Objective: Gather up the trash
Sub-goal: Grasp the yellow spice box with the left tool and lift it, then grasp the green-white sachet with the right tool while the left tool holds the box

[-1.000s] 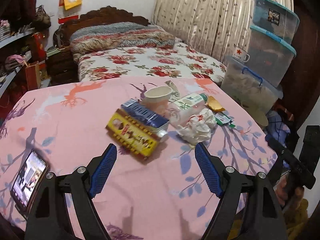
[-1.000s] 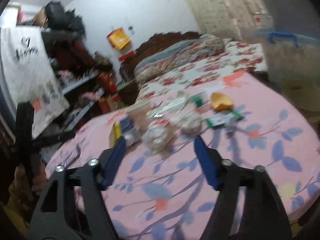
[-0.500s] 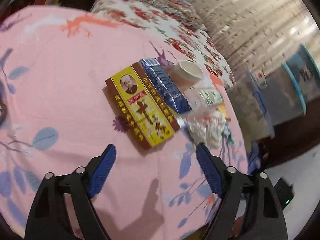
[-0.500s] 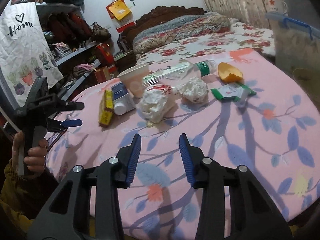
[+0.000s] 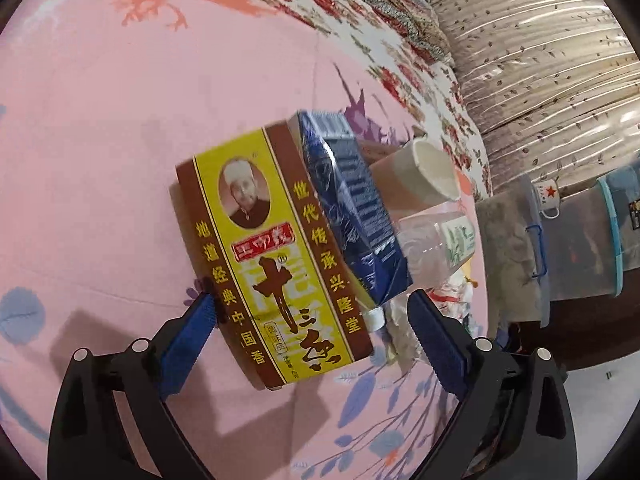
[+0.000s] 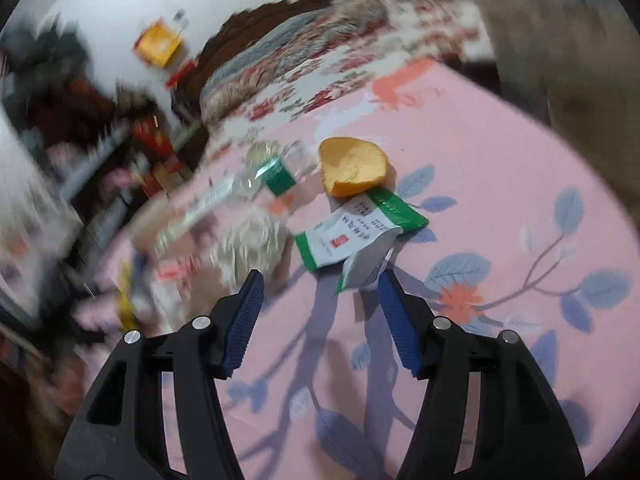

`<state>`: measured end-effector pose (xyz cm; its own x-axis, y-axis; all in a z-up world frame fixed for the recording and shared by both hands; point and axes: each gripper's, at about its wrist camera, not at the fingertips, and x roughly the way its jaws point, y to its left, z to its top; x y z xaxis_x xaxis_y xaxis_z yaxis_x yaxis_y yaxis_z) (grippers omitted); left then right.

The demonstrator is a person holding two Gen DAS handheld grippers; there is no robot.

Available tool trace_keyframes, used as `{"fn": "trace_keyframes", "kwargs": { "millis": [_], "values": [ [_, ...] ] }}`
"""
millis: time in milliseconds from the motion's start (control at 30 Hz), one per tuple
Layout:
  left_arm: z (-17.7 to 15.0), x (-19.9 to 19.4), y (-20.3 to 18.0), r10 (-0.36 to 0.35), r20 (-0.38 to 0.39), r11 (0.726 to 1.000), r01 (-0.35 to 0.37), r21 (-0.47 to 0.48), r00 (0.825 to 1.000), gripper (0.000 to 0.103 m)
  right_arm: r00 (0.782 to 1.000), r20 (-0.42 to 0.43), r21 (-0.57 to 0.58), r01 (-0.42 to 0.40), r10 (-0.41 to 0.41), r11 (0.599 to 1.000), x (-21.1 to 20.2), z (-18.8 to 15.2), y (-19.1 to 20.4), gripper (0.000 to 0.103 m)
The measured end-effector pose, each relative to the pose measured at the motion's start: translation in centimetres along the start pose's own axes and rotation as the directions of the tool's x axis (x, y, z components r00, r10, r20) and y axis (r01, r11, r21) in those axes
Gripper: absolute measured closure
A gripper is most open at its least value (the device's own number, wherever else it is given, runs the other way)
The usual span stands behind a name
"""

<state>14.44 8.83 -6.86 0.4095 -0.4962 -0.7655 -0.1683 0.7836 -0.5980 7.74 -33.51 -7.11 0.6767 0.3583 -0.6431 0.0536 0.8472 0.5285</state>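
On the pink cloth-covered table (image 5: 100,128) lies a flat yellow-and-brown box (image 5: 272,248), with a blue carton (image 5: 352,208) leaning on its right edge. A paper cup (image 5: 416,176), a clear plastic bottle (image 5: 436,240) and crumpled wrapping (image 5: 452,296) lie behind. My left gripper (image 5: 312,308) straddles the box's near end; its jaws are opening and the pads do not press on it. In the blurred right wrist view, a green-and-white sachet (image 6: 360,232), an orange peel (image 6: 352,166) and crumpled tissue (image 6: 252,248) lie just ahead of my right gripper (image 6: 320,280). Its jaws are opening with nothing gripped.
A bed with a floral cover (image 5: 400,40) stands beyond the table. Stacked plastic storage bins (image 5: 580,240) and a white mug with a red star (image 5: 548,196) stand at the right, by a curtain (image 5: 540,60). Cluttered shelves (image 6: 80,140) line the left side.
My left gripper has come down close over the yellow box, rolled, and spread wider. My right gripper has swung towards the sachet and peel; its jaws narrowed, then widened again.
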Motion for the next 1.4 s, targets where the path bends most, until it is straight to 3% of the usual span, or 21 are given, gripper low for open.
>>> {"fn": "trace_keyframes", "kwargs": {
  "millis": [100,167,200,233,333,367,433,533,667,833,967,1100,1167,1200,1233,1333,1400],
  "values": [
    [-0.5,-0.1,-0.1,0.012,0.032,1.000,-0.012,0.011,0.999,0.013,0.996,0.001,0.184,-0.089,0.090,0.979,0.7,0.7,-3.0,0.044],
    [-0.9,-0.4,0.1,0.026,0.059,1.000,-0.026,0.005,0.998,0.026,0.988,-0.007,0.302,-0.142,0.152,0.943,1.8,0.9,-4.7,0.048],
    [-1.1,-0.4,0.3,0.027,0.059,1.000,-0.027,0.007,0.998,0.038,0.986,-0.014,0.342,-0.150,0.165,0.927,2.6,1.0,-5.4,0.049],
    [-1.1,-0.4,0.6,0.010,0.063,1.000,-0.010,0.007,0.998,0.038,0.987,-0.016,0.358,-0.142,0.158,0.923,3.2,1.1,-5.6,0.060],
    [-1.6,-1.2,1.4,-0.003,0.080,1.000,0.004,-0.006,0.997,0.039,0.992,-0.010,0.348,-0.112,0.123,0.931,4.5,1.7,-5.2,0.070],
    [-1.9,-1.6,1.6,0.001,0.083,1.000,0.000,-0.014,0.997,0.039,0.992,-0.022,0.340,-0.109,0.124,0.934,5.2,1.7,-4.8,0.081],
    [-2.6,-2.6,2.6,-0.013,0.081,0.999,0.016,-0.038,0.997,0.039,0.988,-0.047,0.342,-0.125,0.150,0.931,6.2,1.4,-4.5,0.091],
    [-4.0,-4.6,3.6,-0.045,0.089,0.999,0.048,-0.025,0.995,0.039,0.985,-0.047,0.315,-0.145,0.168,0.938,5.8,0.4,-3.8,0.095],
    [-6.7,-6.9,2.5,-0.099,0.077,0.992,0.092,0.089,0.992,0.039,0.975,-0.035,0.294,-0.201,0.220,0.934,3.6,-1.4,-3.4,0.096],
    [-9.8,-6.0,-3.5,-0.174,-0.018,0.941,0.172,0.292,0.985,0.039,0.975,-0.013,0.203,-0.213,0.220,0.956,-0.3,-3.4,-2.3,0.096],
    [-11.0,-3.1,-10.0,-0.223,-0.136,0.869,0.260,0.422,0.965,0.039,0.981,0.049,0.151,-0.194,0.189,0.969,-3.4,-3.1,-2.4,0.096],
    [-11.4,1.7,-16.3,-0.204,-0.228,0.804,0.296,0.515,0.952,0.041,0.985,0.104,0.139,-0.153,0.139,0.978,-5.4,-2.1,-4.7,0.096],
    [-11.5,4.2,-18.7,-0.182,-0.258,0.787,0.298,0.541,0.949,0.047,0.983,0.129,0.160,-0.153,0.133,0.975,-6.4,-2.0,-6.0,0.096],
    [-11.7,5.6,-19.7,-0.176,-0.291,0.780,0.314,0.541,0.940,0.067,0.982,0.142,0.170,-0.149,0.125,0.974,-6.9,-2.0,-6.8,0.096],
    [-11.8,6.5,-20.2,-0.168,-0.316,0.779,0.322,0.538,0.934,0.070,0.982,0.151,0.181,-0.142,0.115,0.973,-7.2,-2.0,-7.4,0.096],
    [-12.2,8.7,-21.6,-0.139,-0.339,0.782,0.313,0.538,0.930,0.069,0.982,0.172,0.211,-0.109,0.073,0.971,-8.0,-2.1,-9.1,0.094],
    [-12.7,9.2,-21.8,-0.107,-0.329,0.778,0.285,0.560,0.938,0.059,0.983,0.167,0.231,-0.117,0.079,0.966,-8.2,-2.3,-10.1,0.091]
  ]
}}
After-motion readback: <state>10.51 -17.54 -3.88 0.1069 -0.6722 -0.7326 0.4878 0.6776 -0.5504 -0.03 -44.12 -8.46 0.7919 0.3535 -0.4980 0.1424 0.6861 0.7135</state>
